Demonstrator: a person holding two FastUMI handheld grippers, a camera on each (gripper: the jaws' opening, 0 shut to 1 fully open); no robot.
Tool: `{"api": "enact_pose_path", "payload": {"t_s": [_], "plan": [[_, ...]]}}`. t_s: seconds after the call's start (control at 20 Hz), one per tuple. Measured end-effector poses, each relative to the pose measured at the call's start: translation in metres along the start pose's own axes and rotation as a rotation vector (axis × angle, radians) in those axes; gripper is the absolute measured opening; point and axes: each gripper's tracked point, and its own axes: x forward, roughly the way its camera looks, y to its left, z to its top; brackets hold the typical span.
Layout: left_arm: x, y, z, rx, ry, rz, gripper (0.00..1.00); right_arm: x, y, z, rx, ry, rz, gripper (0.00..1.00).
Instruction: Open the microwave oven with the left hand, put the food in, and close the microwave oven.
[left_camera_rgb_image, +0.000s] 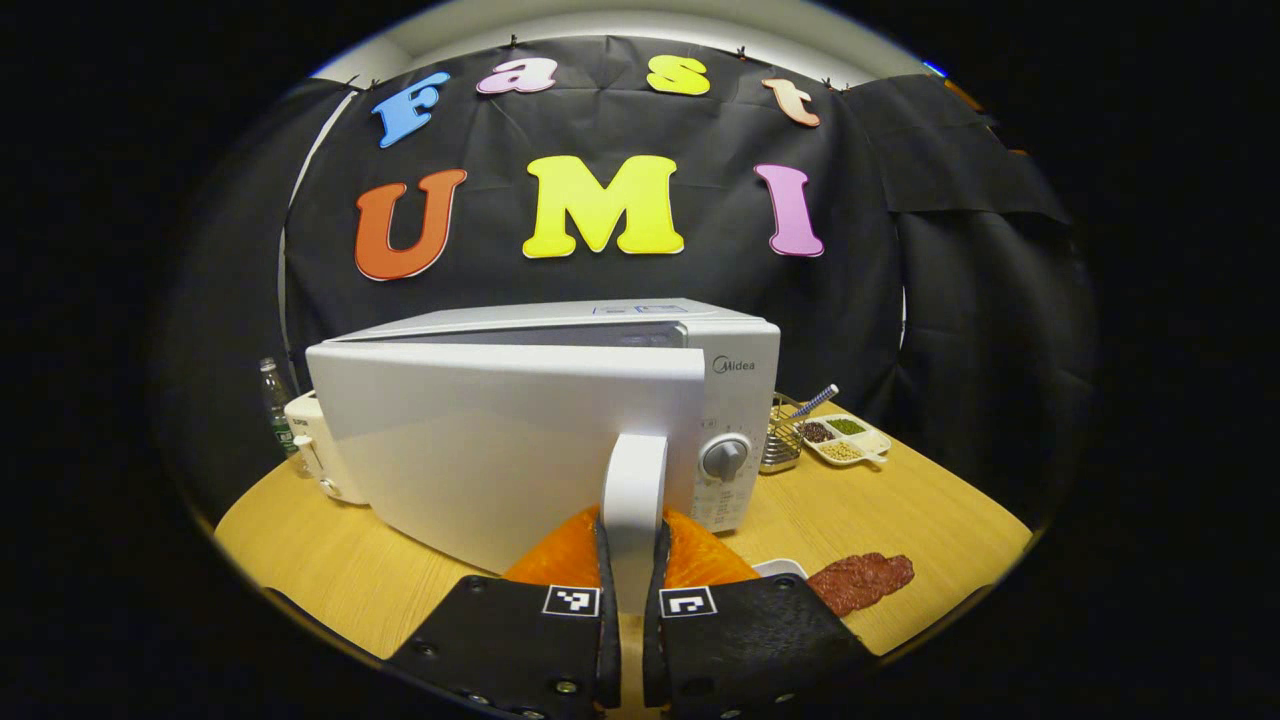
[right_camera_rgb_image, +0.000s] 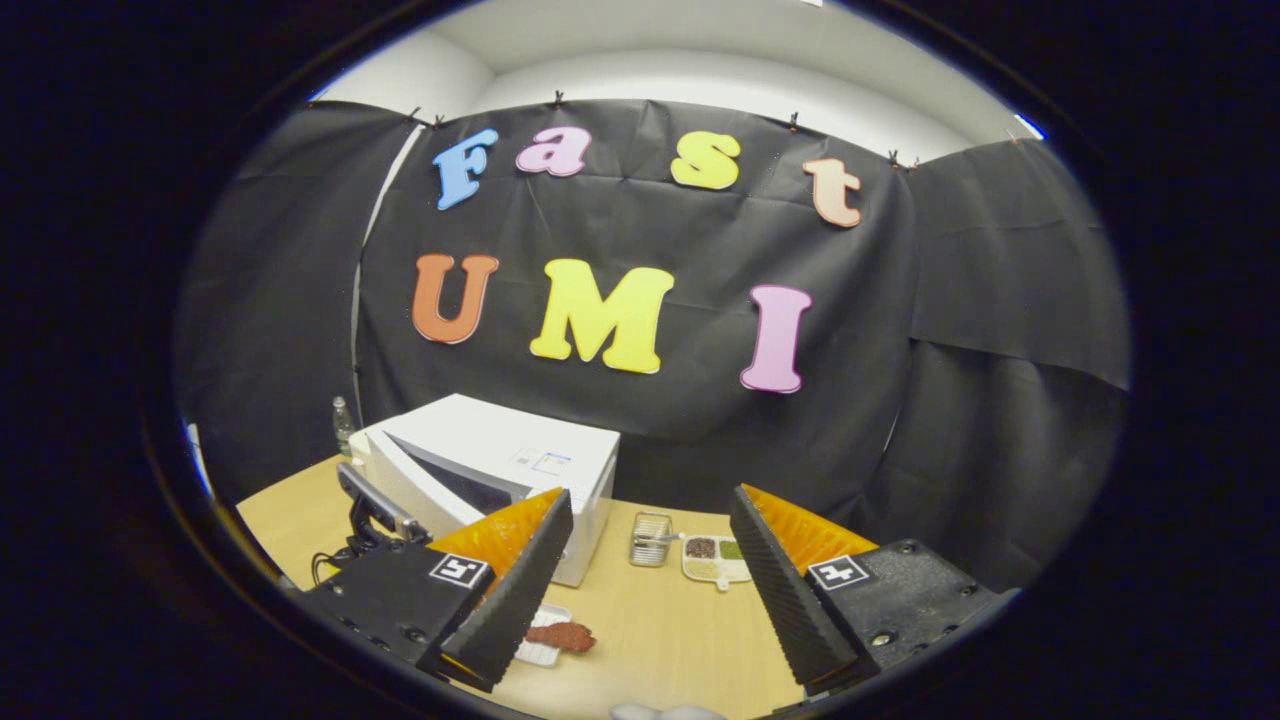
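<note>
The door (left_camera_rgb_image: 500, 450) of the microwave oven (left_camera_rgb_image: 560, 420) is swung partly outward over the table (left_camera_rgb_image: 930, 520), so the front approach is blocked by it. Bare tabletop is left along the table's near edge and toward its right edge. That stretch is narrowed by the meat (left_camera_rgb_image: 860, 580) near the front and by a sectioned dish (left_camera_rgb_image: 845, 438) and wire rack (left_camera_rgb_image: 782, 445) toward the back. The left edge is crowded by a toaster (left_camera_rgb_image: 315, 450) and bottle (left_camera_rgb_image: 275, 405).
</note>
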Motion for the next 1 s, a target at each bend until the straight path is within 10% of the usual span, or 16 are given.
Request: {"api": "enact_pose_path", "payload": {"t_s": [0.55,1.0], "plan": [[-0.094,0.067,-0.03,0.024,0.061,0.105,0.1,-0.005,0.057,0.0,0.006,-0.024,0.089,0.96],[-0.108,0.102,-0.031,0.058,0.067,0.187,0.96,-0.002,0.071,-0.003,0.006,-0.012,0.098,0.96]]}}
